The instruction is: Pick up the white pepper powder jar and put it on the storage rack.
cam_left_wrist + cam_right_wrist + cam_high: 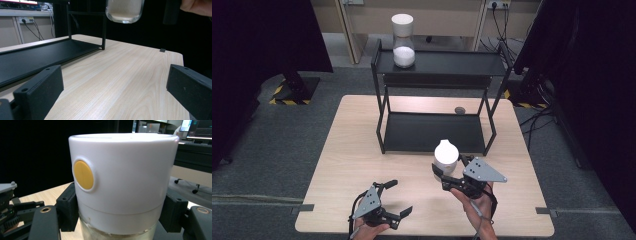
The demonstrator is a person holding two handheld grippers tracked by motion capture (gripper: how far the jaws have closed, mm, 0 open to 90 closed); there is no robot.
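Your right gripper [451, 171] clamps the jar [446, 156] just under its white lid [122, 180]; glass, probably slippery and heavyish. Left gripper [398, 198] gapes empty.

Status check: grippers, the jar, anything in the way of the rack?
Right gripper shut on white-lidded jar, lifted off the table. Left gripper open, empty. Black rack ahead, second jar on top shelf, left end; lower shelf free.
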